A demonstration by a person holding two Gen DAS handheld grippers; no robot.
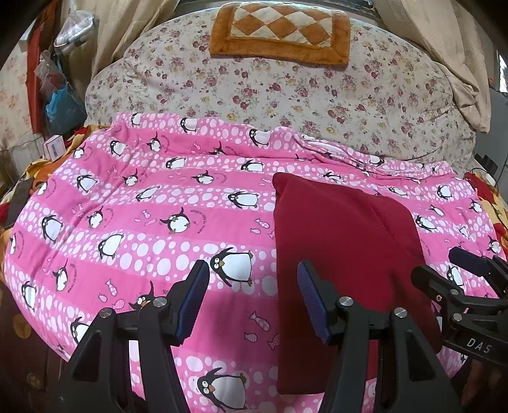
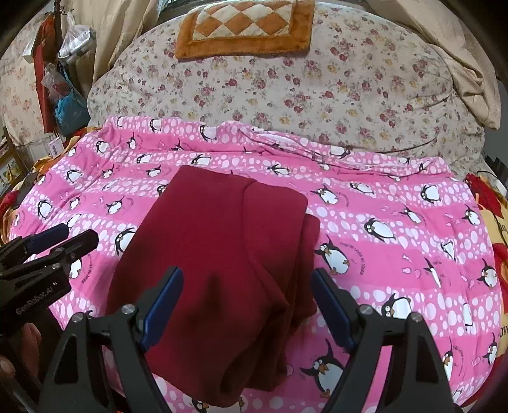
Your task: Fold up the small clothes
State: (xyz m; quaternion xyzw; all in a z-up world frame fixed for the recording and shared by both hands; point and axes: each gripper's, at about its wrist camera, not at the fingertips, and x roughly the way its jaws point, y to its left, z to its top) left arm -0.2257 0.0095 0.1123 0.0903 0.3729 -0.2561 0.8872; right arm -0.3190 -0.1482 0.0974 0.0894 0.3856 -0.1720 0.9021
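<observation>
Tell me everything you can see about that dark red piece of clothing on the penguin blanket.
The dark red garment looks like soft, plain fleece or knit, with no print. It lies folded into a long, roughly rectangular stack on the pink penguin blanket, with layered edges showing along its right side. The open right claw hovers over its near end; whether it touches is unclear. The open left claw sits over its left edge.

— What fills the room?
— A bed, its pink penguin sheet (image 1: 158, 222) spread in daylight, a floral quilt (image 1: 285, 95) heaped at twelve o'clock with an orange checked cushion (image 1: 281, 30) on top.
— And the edges?
— Beige curtains (image 1: 127, 28) at eleven o'clock; hanging bags (image 1: 63, 104) at ten.
</observation>
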